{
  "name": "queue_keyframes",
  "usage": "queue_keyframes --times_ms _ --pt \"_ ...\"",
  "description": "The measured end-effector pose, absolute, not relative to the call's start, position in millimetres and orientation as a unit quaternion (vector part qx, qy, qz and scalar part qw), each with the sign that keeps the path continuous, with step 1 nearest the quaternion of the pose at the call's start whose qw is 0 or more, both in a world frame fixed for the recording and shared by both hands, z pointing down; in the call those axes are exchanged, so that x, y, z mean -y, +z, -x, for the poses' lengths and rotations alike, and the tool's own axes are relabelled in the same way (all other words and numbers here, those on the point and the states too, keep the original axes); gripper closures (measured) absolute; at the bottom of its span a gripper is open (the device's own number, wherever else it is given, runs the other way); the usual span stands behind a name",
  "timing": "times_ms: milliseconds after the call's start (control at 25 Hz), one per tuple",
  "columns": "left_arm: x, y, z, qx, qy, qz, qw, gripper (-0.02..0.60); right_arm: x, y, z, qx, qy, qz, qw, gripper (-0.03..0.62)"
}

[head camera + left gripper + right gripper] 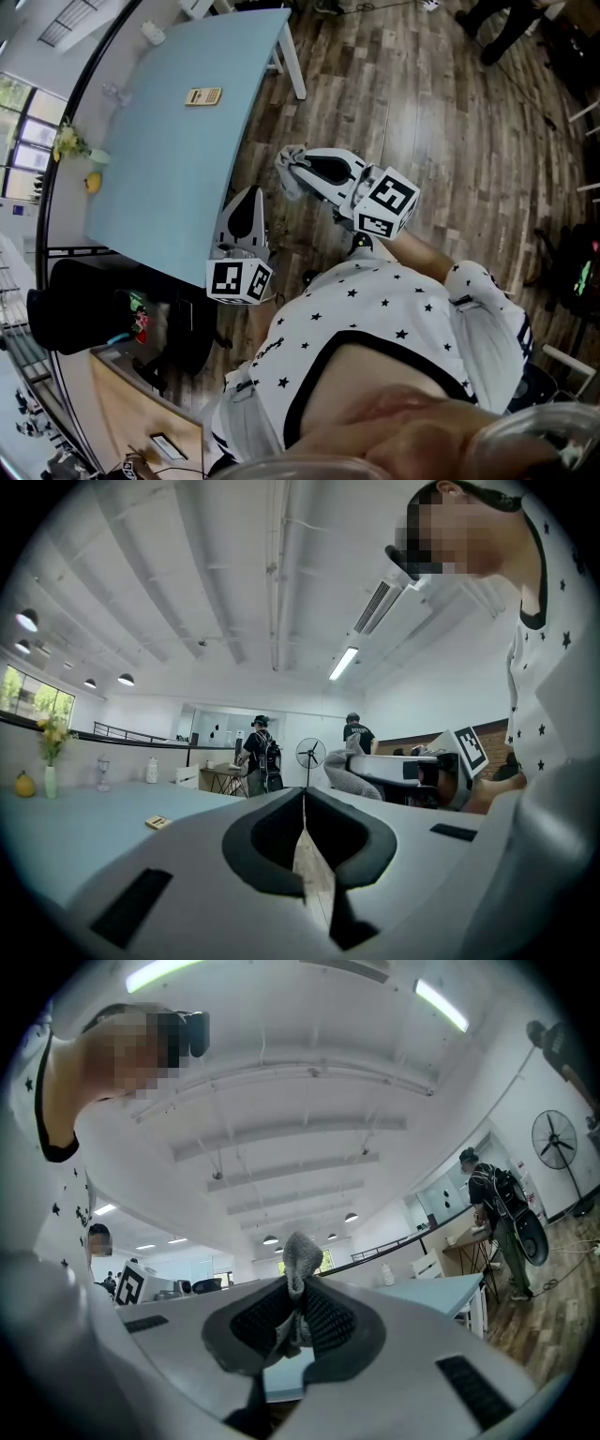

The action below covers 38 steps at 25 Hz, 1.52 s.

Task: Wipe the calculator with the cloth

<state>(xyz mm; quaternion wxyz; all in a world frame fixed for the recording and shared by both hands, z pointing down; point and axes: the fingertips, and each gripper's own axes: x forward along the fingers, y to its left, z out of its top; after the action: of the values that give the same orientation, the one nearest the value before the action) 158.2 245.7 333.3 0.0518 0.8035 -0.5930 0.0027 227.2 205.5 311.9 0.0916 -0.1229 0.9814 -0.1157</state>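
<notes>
Off the table's [178,178] near edge, your right gripper [296,1290] pinched the limp cloth [299,1258]; your left gripper [303,804] was pressed together, empty; the light calculator [203,96] looked likely to slide unless braced at its edge.

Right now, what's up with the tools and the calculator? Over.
Left tool shut, empty. Right tool shut on grey cloth. Calculator far off on blue table, untouched. Nothing in between.

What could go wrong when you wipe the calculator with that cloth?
1. The cloth is only pinched in the right gripper's jaws, so it might slip out while rubbing.
2. The calculator lies loose on the table, far from both grippers. The left gripper, shut and empty, isn't steadying it, so a wipe might push it along.
</notes>
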Motion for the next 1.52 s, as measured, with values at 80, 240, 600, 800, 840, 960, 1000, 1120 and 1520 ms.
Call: queue_keyframes --times_ms 80,240,600,800,840,960,1000,1120,1520 --pt "-239.0 332.1 -166.4 0.59 0.003 -0.805 0.051 0.551 -199.4 310.6 -235.3 -0.981 -0.112 0.126 0.092 0.556" --pt "-224.5 332.4 -180.4 0.585 0.006 -0.81 0.052 0.551 -185.2 311.7 -248.5 -0.981 -0.113 0.131 0.092 0.556" --pt "-190.1 335.3 -225.6 0.574 0.011 -0.817 0.051 0.551 -152.2 313.1 -291.2 -0.98 -0.107 0.14 0.097 0.554" --pt "-180.3 336.7 -245.5 0.572 0.016 -0.819 0.05 0.551 -140.6 313.1 -312.2 -0.978 -0.106 0.144 0.103 0.554" --pt "-178.5 336.0 -248.8 0.571 0.017 -0.819 0.049 0.551 -137.8 312.5 -315.4 -0.978 -0.106 0.145 0.106 0.554" --pt "-174.7 335.2 -252.9 0.571 0.021 -0.819 0.048 0.551 -131.0 311.0 -320.2 -0.977 -0.107 0.148 0.111 0.554" --pt "-174.5 335.7 -252.8 0.572 0.021 -0.818 0.048 0.551 -130.5 311.1 -320.5 -0.977 -0.107 0.148 0.112 0.554" --pt "-174.2 338.4 -251.6 0.575 0.022 -0.816 0.05 0.551 -131.1 312.5 -319.1 -0.977 -0.107 0.144 0.112 0.554" --pt "-143.0 340.5 -244.0 0.566 0.018 -0.823 0.049 0.551 -102.8 316.1 -308.0 -0.978 -0.106 0.148 0.104 0.553"
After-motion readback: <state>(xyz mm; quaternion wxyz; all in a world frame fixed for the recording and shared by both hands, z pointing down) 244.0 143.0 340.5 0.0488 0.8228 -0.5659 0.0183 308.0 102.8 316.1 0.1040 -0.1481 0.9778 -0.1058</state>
